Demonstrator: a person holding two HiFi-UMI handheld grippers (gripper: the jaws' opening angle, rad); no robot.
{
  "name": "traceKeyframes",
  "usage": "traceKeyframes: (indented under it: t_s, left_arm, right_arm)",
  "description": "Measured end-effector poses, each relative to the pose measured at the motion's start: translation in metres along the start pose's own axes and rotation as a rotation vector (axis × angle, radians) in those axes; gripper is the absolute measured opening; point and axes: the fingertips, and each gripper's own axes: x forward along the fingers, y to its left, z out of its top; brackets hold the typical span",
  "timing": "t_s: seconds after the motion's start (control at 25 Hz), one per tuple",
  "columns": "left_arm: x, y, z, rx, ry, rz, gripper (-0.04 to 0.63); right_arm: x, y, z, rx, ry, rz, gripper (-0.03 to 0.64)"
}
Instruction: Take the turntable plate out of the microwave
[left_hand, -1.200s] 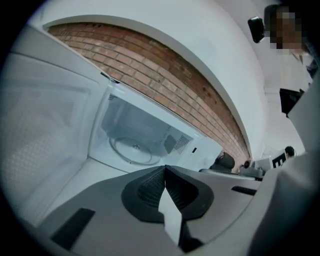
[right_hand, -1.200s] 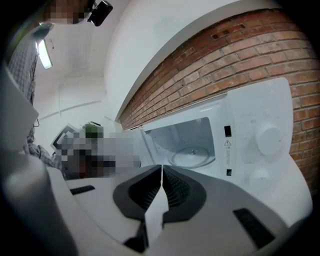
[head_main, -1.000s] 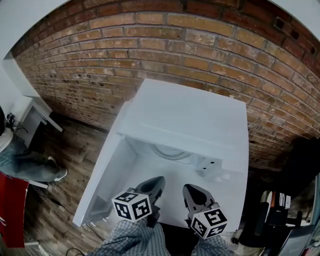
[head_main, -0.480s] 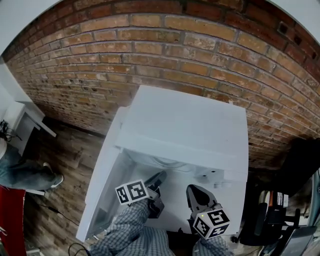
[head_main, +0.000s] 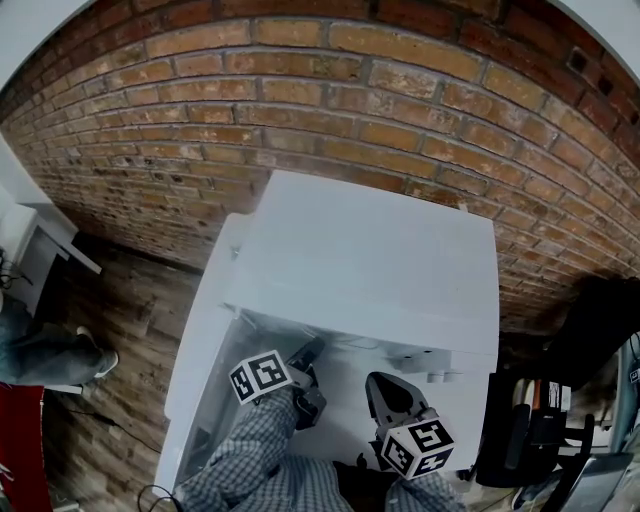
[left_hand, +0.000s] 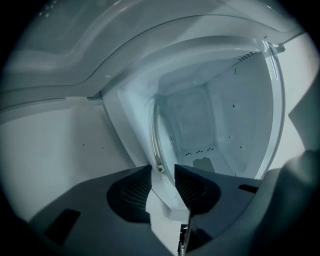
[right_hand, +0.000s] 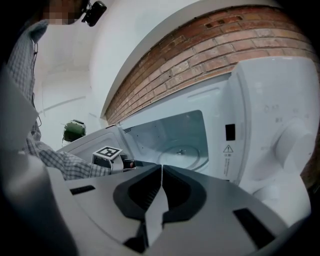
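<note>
Because the clear round glass turntable plate (right_hand: 181, 150) seems rigid, slick and breakable: hold at rim. Left gripper (left_hand: 162, 169) fingers opening, rim seemingly between; right gripper (right_hand: 162, 167) fingers closed, empty.

In the head view the microwave (head_main: 380, 250) hides its turntable plate (right_hand: 181, 150).

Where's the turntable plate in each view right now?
Head view: turntable plate, thin sliver at the cavity mouth.
Left gripper view: turntable plate rim arcs up mid-frame, end between the opening jaws.
Right gripper view: turntable plate flat on cavity floor, centre.
Shared landmark: left gripper.
</note>
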Motion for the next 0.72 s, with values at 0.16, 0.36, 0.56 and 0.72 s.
traceKeyframes:
  t_s: [0.16,0.36,0.56,0.72]
  left_arm:
    - [0.0,0.001,0.002,-0.052,-0.003,-0.026,0.121]
    - [0.0,0.002,0.003,-0.179,-0.028,-0.065,0.121]
    - [0.0,-0.005,0.007,-0.235,-0.046,-0.102,0.121]
    - [0.005,-0.01,0.01,-0.224,-0.043,-0.109,0.121]
  right_arm:
    - [0.006,-0.001,-0.003,0.007,0.014,-0.002,0.02]
    - [0.011,0.003,-0.005,0.001,0.023,0.013,0.02]
    - [0.014,0.003,-0.006,0.002,0.031,0.018,0.021]
    - [0.015,0.003,-0.007,0.003,0.035,0.022,0.02]
